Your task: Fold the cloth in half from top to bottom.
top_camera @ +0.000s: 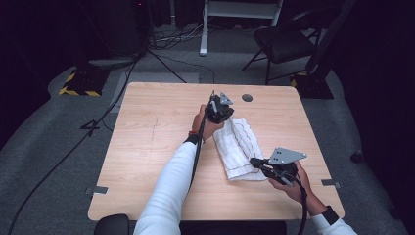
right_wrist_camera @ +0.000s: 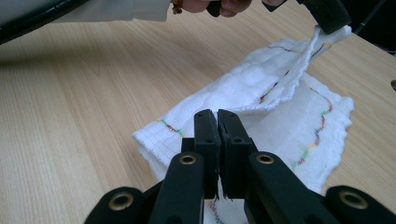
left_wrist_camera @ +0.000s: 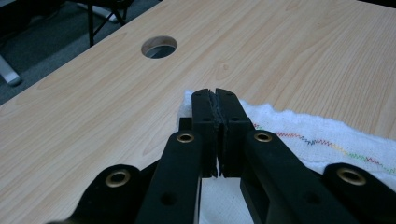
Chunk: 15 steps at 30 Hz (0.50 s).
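Note:
A white towel [top_camera: 237,144] with wavy coloured stitching lies right of centre on the wooden table [top_camera: 147,147]. My left gripper [top_camera: 226,119] is at the towel's far end, jaws pressed together on a corner of the cloth. In the right gripper view that left gripper [right_wrist_camera: 327,23] holds the corner raised, so the top layer of the towel [right_wrist_camera: 261,79] slopes up to it. My right gripper [top_camera: 254,161] is at the near end, shut on the towel's edge [right_wrist_camera: 217,114]. In the left gripper view the closed jaws [left_wrist_camera: 215,93] stand over the towel [left_wrist_camera: 327,130].
A round cable hole [top_camera: 247,97] sits in the tabletop just beyond the left gripper. A black chair [top_camera: 284,41] and a white frame stand on the floor behind the table. Cables run across the grey carpet at the left, past a yellow-and-black striped base [top_camera: 78,83].

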Each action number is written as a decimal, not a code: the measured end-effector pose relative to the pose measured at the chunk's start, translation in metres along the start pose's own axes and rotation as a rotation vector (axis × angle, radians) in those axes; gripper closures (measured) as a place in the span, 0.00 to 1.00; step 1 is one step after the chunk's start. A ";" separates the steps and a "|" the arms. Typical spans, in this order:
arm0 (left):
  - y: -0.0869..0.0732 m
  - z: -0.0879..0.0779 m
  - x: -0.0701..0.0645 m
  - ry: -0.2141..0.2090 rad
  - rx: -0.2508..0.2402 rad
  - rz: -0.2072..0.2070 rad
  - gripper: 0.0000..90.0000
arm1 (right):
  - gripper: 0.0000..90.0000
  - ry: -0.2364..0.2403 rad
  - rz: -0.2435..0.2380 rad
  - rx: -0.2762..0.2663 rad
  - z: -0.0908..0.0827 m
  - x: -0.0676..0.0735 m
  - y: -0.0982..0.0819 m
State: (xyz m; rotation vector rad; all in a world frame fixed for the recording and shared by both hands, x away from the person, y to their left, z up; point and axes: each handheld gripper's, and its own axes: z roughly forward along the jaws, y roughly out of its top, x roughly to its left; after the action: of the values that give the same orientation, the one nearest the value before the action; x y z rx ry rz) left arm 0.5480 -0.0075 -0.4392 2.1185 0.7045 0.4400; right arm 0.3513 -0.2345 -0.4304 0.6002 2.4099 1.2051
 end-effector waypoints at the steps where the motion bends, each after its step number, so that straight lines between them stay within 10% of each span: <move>1: 0.001 0.001 -0.001 -0.004 -0.001 0.000 0.97 | 0.97 -0.003 0.002 0.008 -0.001 0.000 -0.001; 15: 0.010 0.019 -0.015 -0.012 0.012 0.019 0.97 | 0.97 -0.015 0.018 0.038 -0.012 -0.006 -0.017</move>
State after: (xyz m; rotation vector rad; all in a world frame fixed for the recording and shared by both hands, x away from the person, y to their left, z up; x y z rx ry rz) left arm 0.5496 -0.0331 -0.4429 2.1388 0.6814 0.4340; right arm 0.3463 -0.2547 -0.4364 0.6419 2.4250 1.1598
